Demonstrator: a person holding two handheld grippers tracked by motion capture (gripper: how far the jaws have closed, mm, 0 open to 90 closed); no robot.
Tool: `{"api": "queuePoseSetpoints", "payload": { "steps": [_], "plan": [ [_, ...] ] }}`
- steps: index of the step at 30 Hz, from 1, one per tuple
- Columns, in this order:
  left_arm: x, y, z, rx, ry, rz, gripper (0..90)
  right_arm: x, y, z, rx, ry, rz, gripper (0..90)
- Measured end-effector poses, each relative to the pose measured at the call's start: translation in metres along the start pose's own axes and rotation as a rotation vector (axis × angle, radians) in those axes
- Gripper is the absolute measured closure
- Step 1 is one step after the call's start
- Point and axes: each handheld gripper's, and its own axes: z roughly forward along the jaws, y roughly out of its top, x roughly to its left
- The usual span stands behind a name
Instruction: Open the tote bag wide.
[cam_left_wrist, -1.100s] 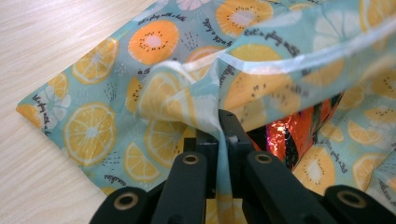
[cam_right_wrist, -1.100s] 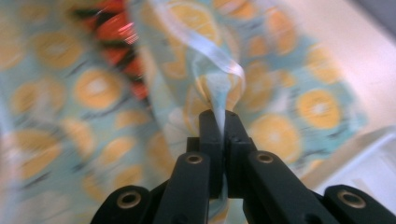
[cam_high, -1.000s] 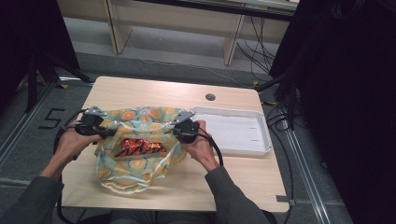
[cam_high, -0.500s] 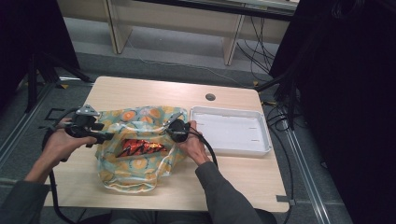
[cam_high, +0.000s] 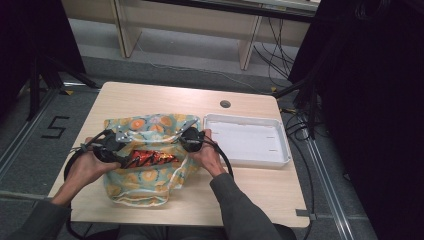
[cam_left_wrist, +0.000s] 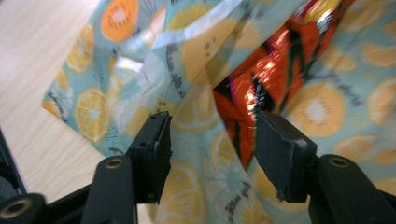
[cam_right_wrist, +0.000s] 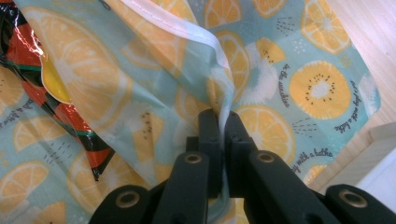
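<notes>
A bag printed with orange slices (cam_high: 145, 182) lies on the table, its mouth turned toward the far side. A shiny red snack packet (cam_high: 150, 159) sticks out of that mouth. My left gripper (cam_high: 120, 158) is at the packet's left end and stands open. In the left gripper view its jaws (cam_left_wrist: 212, 149) have just been closing a little, with bag cloth (cam_left_wrist: 93, 107) and the edge of the packet (cam_left_wrist: 261, 74) in the gap, unpressed. My right gripper (cam_high: 186, 142) is shut on the bag's white-trimmed rim (cam_right_wrist: 219, 51), as the right gripper view (cam_right_wrist: 218, 119) shows.
A white tray (cam_high: 250, 161) sits on the right part of the wooden table (cam_high: 150, 100), close to my right hand. A small round hole (cam_high: 225, 104) is in the tabletop beyond it. Cables trail from both grippers toward the near edge.
My left gripper let go of the bag's left rim, opened, swung out to the left and came back in at the red packet. The right gripper shifted slightly left, still holding the rim.
</notes>
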Motion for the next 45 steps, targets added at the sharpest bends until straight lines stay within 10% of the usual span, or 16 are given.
{"api": "queuePoseSetpoints", "payload": {
  "steps": [10, 14, 21, 32, 37, 42, 45],
  "plan": [
    [0.005, -0.01, 0.038, 0.062, 0.032, -0.01, 53.1, 0.003, 0.001, 0.001, 0.009, 0.029, -0.011, 85.2],
    [0.01, -0.014, 0.049, 0.02, -0.001, 0.056, 74.8, 0.005, 0.002, 0.001, 0.007, 0.029, -0.019, 82.0],
    [0.018, -0.016, 0.032, -0.005, -0.04, 0.046, 89.6, 0.008, 0.004, -0.026, -0.06, 0.01, 0.007, 63.7],
    [0.021, -0.007, 0.007, -0.074, -0.065, 0.021, 89.7, 0.058, 0.003, -0.098, -0.246, 0.078, -0.114, 53.4],
    [0.024, -0.004, 0.005, -0.085, -0.079, 0.0, 89.7, 0.086, -0.002, -0.099, -0.19, 0.204, -0.157, 53.9],
    [0.026, -0.004, 0.003, -0.074, -0.094, 0.013, 89.6, 0.08, -0.01, -0.065, -0.071, 0.101, -0.198, 50.3],
    [0.026, -0.004, 0.004, -0.086, -0.095, 0.015, 89.7, 0.061, -0.011, -0.051, -0.063, 0.023, -0.123, 44.9]
  ]
}}
